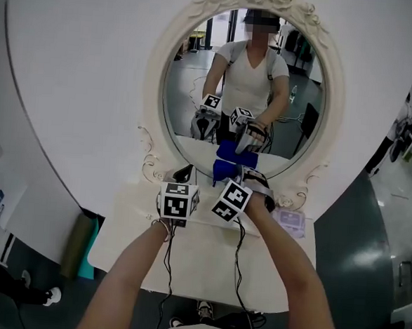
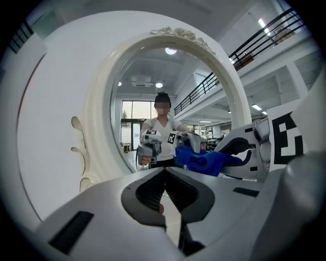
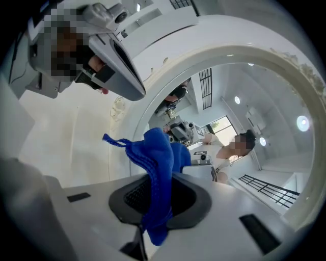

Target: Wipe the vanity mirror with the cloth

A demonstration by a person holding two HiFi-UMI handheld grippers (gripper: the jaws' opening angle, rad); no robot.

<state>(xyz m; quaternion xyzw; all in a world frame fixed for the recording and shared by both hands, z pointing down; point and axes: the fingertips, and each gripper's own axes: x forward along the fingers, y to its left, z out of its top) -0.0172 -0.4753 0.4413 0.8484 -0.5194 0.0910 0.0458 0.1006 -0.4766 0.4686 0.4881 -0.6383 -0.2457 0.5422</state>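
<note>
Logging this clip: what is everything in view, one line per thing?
vanity mirror: one, oval glass in an ornate cream frame, upright at the back of the table
table: one, white, below the mirror
cloth: one, blue, bunched at the mirror's lower edge, held in the right gripper
small box: one, pale and see-through, on the table to the right of the mirror's base
rolled mat: one, green, on the floor left of the table
left gripper: one, grey with a black-and-white marker cube, jaws together and empty, in front of the mirror's lower left
right gripper: one, grey with a marker cube, jaws closed on the cloth
forearms: two, bare, reaching in from the bottom
</note>
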